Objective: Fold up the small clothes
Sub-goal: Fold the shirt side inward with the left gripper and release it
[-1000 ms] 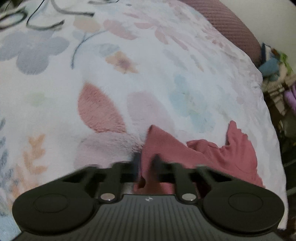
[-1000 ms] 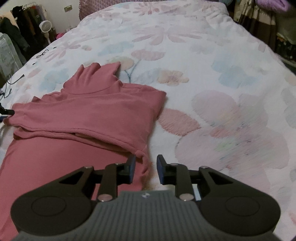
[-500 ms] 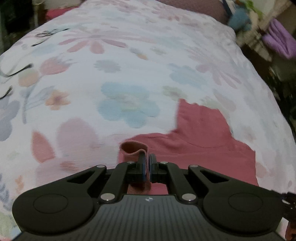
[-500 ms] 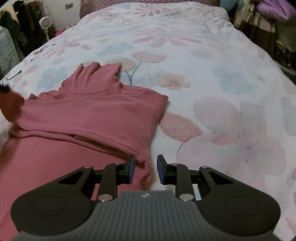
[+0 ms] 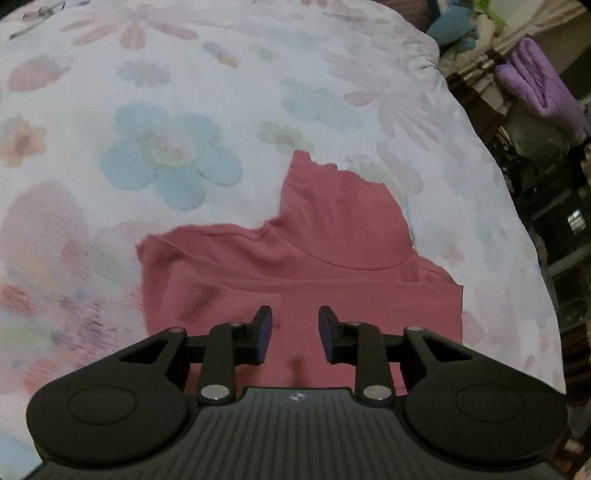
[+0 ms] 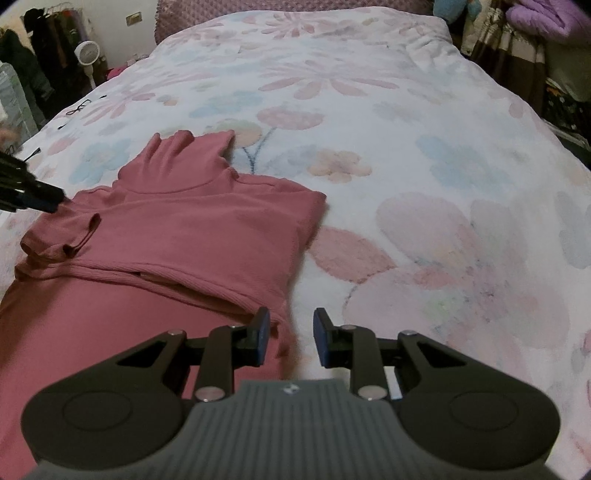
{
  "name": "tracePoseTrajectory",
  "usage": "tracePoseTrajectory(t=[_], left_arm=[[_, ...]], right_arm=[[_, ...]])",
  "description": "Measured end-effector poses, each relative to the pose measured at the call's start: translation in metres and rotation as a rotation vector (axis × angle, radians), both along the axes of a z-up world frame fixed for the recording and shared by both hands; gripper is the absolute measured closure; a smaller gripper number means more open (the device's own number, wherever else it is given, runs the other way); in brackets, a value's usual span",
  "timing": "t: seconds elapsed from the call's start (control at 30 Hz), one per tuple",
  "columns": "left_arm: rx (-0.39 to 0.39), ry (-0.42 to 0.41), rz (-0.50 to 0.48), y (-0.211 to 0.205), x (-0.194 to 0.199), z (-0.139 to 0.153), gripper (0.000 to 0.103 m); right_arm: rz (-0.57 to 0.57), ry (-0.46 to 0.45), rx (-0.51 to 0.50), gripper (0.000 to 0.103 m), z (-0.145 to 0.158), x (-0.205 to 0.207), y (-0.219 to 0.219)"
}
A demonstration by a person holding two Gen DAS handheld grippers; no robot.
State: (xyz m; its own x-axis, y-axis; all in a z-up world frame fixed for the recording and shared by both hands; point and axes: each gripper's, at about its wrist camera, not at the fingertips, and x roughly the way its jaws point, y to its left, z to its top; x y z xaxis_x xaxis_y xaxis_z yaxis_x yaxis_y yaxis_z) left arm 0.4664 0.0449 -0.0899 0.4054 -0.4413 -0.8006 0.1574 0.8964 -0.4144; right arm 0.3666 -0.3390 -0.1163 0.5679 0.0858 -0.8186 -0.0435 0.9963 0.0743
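Note:
A pink turtleneck top (image 6: 192,236) lies flat on the floral blanket (image 6: 406,155), collar pointing to the far side. Its sleeve is folded across the chest, and the cuff (image 6: 79,236) rests loose on the body. My left gripper (image 5: 295,332) hovers over the top's chest; its jaws are opening, with only flat cloth below them and nothing pinched. In the right wrist view the left gripper (image 6: 51,197) pokes in at the left edge, near the shoulder. My right gripper (image 6: 288,336) stands open over the top's right side edge, with nothing pressed between the pads.
The bed's right edge (image 5: 517,229) drops to clutter: a purple quilt (image 5: 535,85) and a blue soft toy (image 5: 450,26). A pink headboard (image 6: 258,7), a white fan (image 6: 86,55), hanging dark clothes (image 6: 22,62) and black cables (image 6: 77,107) lie at the far left.
The left gripper carried the sleeve cuff across onto the top's body, then opened and let it go. The right gripper stayed in place, unchanged.

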Motion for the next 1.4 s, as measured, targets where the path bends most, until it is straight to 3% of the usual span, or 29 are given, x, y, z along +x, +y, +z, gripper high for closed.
tracePoseTrajectory(t=[0.2,0.33,0.5,0.6,0.73,0.87,1.03,1.23,1.4], left_arm=[[0.237,-0.038,-0.089,0.000,-0.012,0.007,0.080],[0.282,0.002,-0.106,0.002,-0.015,-0.007,0.087],[0.343,0.040,-0.125,-0.001,-0.015,-0.035,0.087],[0.317,0.060,-0.109,0.007,-0.014,-0.053,0.087],[0.222,0.049,-0.067,0.023,-0.019,-0.048,0.087],[0.196,-0.018,-0.081,0.033,-0.025,-0.018,0.086],[0.161,-0.069,-0.028,0.036,-0.011,0.000,0.086],[0.166,-0.065,0.015,0.030,0.012,-0.021,0.086],[0.200,-0.017,0.039,0.035,0.029,-0.050,0.087]], right_arm=[[-0.004,0.003,0.000,0.083,0.002,0.007,0.007],[0.019,0.015,-0.005,0.095,-0.001,0.015,0.017],[0.018,0.062,0.000,0.099,-0.019,0.028,0.024],[0.018,0.116,-0.019,0.099,-0.037,0.033,0.024],[0.006,0.114,-0.001,0.098,-0.041,0.031,0.021],[-0.005,0.055,0.018,0.097,-0.017,0.027,0.013],[-0.019,-0.001,0.007,0.096,0.007,0.048,0.007],[-0.066,0.014,0.075,0.097,-0.006,0.095,-0.002],[-0.051,0.070,0.079,0.097,-0.040,0.129,0.001]])
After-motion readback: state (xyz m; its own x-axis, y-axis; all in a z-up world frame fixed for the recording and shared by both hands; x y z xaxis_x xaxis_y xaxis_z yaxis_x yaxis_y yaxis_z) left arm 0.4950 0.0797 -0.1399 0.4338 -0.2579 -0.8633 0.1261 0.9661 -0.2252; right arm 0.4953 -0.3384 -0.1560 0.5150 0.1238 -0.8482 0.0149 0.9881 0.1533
